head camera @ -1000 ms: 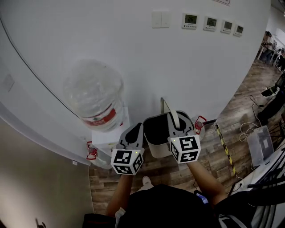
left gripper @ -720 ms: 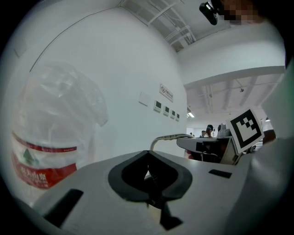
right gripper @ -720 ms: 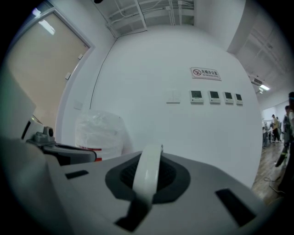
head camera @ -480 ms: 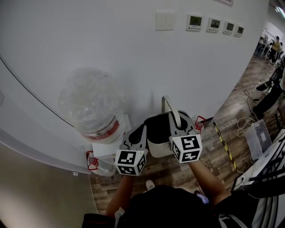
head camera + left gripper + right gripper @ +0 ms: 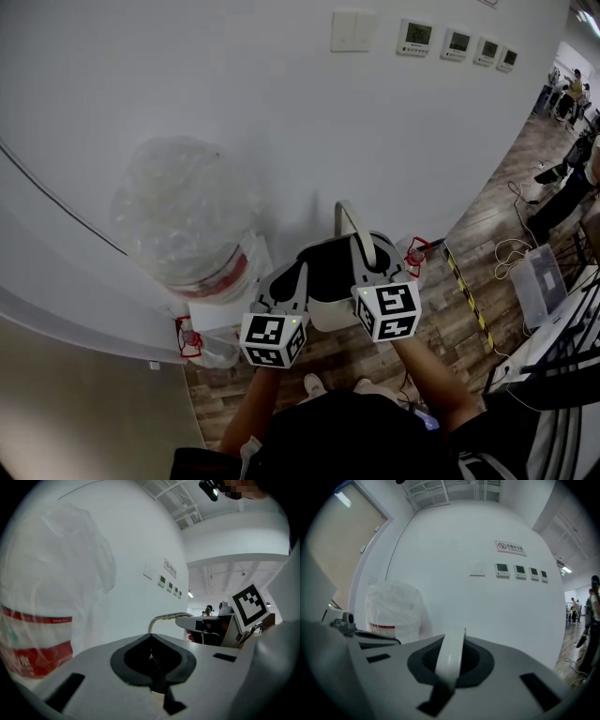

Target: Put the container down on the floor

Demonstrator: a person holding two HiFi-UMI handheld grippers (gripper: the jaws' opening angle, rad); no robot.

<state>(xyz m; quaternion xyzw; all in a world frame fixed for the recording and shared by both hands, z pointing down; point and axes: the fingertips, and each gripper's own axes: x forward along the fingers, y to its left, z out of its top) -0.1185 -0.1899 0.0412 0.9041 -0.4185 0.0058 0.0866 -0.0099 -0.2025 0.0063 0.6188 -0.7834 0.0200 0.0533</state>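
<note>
- Water bottle (image 5: pixel 187 216): large, clear, red label, upended on a white dispenser (image 5: pixel 228 305) against the wall (image 5: pixel 281 94); far left.
- Left claw (image 5: pixel 287 277): pressed together, nothing between the pads; pointing level, just beside the left rim of the container. Cannot tell whether touching it.
- Container (image 5: pixel 323 317): pale bucket, dark inside, carried in the air between the two claws; close to the wall, just right of the dispenser, not yet on the floor.
- Handle (image 5: pixel 349 220): pale strap, standing upright over the rim.
- Right claw (image 5: pixel 364 264): clamped on the handle low on its right side, the strap crossing its pads; taking the load, by the look of it.
- Floor (image 5: pixel 450 323): wood planks below, with striped tape and cables further right and a shoe (image 5: pixel 309 382) under the claws.
- Step in hand, as judged: lowering.
- To do it well:
  - keep the pinch on the handle firm and sink straight down, slowly, bucket level
  - steady the left rim with the shut claw against swinging
  - stay clear of the dispenser and the shoe
  - let go only once the base sits flat on the planks
</note>
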